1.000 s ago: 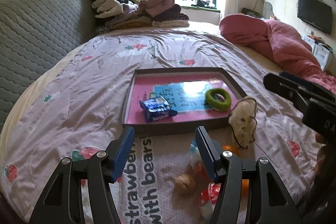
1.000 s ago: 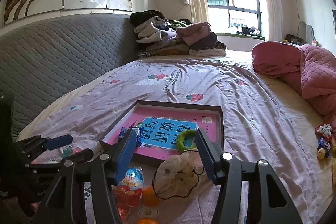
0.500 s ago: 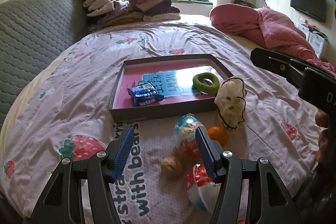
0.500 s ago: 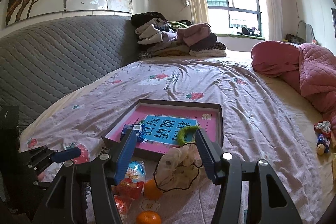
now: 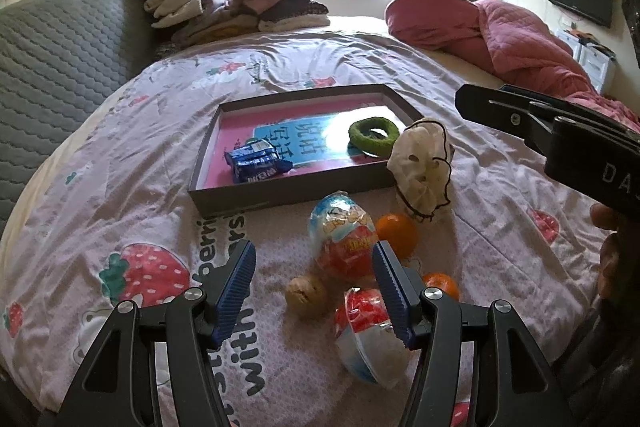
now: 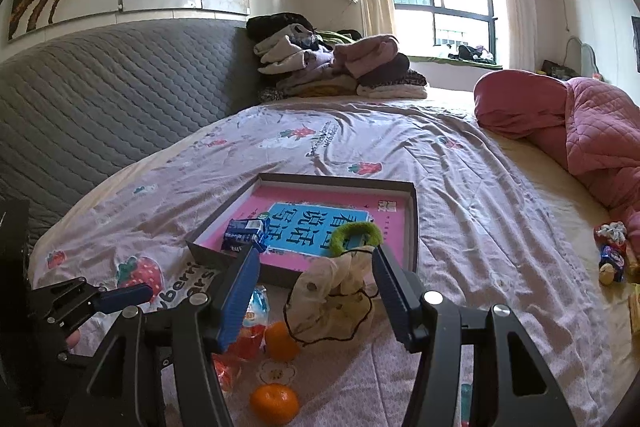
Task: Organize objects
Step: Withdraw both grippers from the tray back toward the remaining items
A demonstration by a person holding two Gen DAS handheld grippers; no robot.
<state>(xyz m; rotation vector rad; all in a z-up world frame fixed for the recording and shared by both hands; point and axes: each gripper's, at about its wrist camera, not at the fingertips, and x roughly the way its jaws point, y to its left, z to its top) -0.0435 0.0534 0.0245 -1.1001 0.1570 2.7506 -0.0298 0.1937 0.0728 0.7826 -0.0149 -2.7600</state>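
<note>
A dark shallow tray (image 5: 288,193) with a pink book in it lies on the bed and holds a blue snack packet (image 5: 256,161) and a green ring (image 5: 374,135). In front of it lie a cream cloth pouch (image 5: 422,169), a foil toy egg (image 5: 344,235), a second egg pack (image 5: 370,337), a walnut (image 5: 306,293) and two oranges (image 5: 396,233) (image 5: 440,285). My left gripper (image 5: 313,247) hovers open over the walnut and eggs, empty. My right gripper (image 6: 316,253) hangs open just above the pouch (image 6: 336,291), touching nothing.
A grey quilted headboard (image 6: 100,95) runs along the left. Folded clothes (image 6: 332,63) are piled at the far end and a pink quilt (image 6: 580,131) lies at the right. Small wrapped items (image 6: 612,251) sit near the right bed edge.
The left gripper has drawn back and sunk, so the eggs, walnut and oranges now show between and beyond its fingers. The right gripper has hardly moved.
</note>
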